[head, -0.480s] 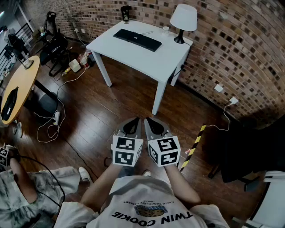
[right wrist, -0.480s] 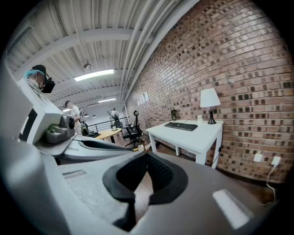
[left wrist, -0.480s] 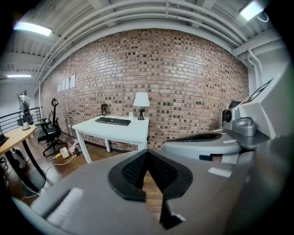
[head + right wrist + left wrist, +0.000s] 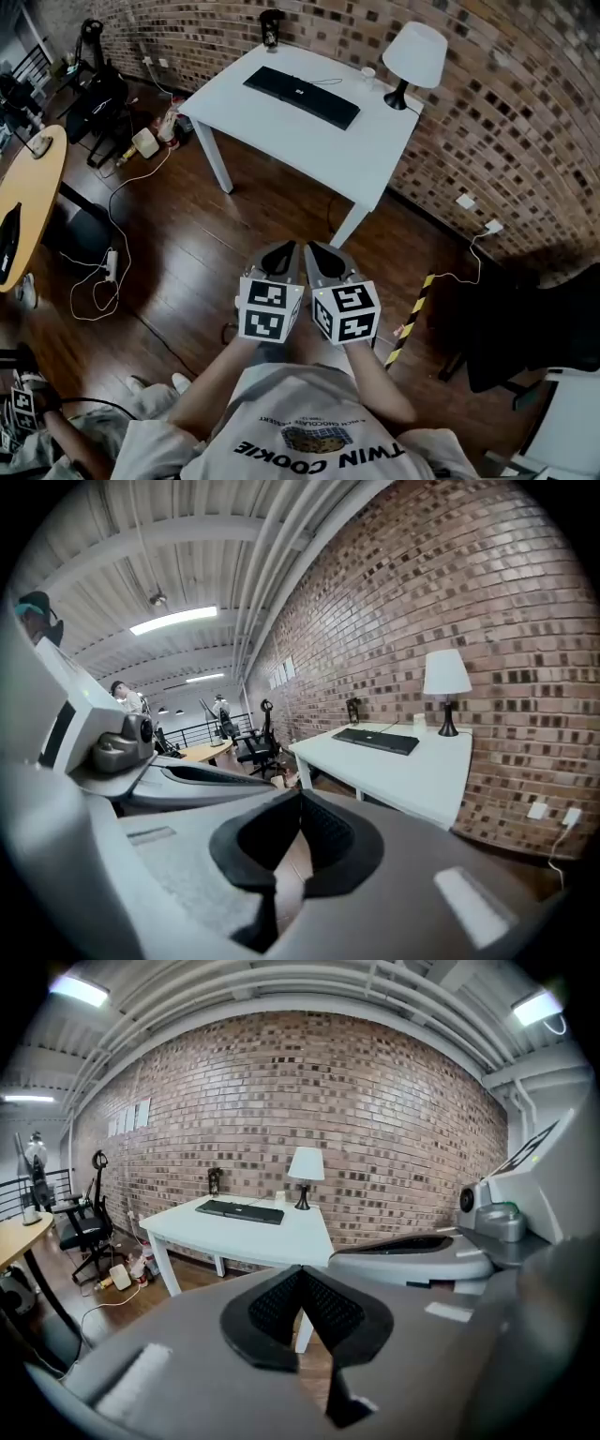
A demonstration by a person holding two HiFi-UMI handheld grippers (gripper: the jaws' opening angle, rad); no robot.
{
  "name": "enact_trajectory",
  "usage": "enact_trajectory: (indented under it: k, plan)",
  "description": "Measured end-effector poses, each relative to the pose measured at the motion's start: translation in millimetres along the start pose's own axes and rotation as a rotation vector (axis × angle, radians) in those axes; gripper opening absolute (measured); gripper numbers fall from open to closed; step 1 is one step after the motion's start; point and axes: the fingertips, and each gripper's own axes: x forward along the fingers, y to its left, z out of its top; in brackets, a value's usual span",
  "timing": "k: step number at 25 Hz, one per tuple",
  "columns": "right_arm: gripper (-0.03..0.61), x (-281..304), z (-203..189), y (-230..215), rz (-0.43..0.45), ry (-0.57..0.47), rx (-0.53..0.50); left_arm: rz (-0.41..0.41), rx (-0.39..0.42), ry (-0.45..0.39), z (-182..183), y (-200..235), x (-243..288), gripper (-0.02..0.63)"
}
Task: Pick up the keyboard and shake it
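left tongs (image 4: 280, 253) closed | right tongs (image 4: 320, 253) closed | side by side, angled down

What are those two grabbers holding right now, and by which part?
Nothing. The left gripper and the right gripper have their jaws shut on nothing; the keyboard lies on the table, untouched.

Keyboard (image 4: 302, 97): black.
Worktop (image 4: 272, 131): white.
Lamp (image 4: 415, 54): white shade, black stem.
Wall (image 4: 525, 112): red-brown brick, mottled light and dark.
Floor (image 4: 216, 244): dark brown wood planks.
Left hand-held gripper (image 4: 278, 255), right hand-held gripper (image 4: 324, 258): grey bodies, black pads (image 4: 267, 1316), white cubes with black square markers.
Floor strip (image 4: 411, 317): yellow-black stripes.
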Motion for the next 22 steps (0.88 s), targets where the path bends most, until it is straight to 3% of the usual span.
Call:
enact_trajectory:
  k: [12,22]
  plan:
    - [0.003,112.1,33.4,12.1,-0.038,0.023,0.012,-0.048,-0.038,-0.002,20.6,112.2,48.0,0.008]
    - [0.003,194.9,56.3,-24.4,-0.060,0.036,0.028,-0.063,-0.028,0.029,42.2,172.6,119.9,0.008]
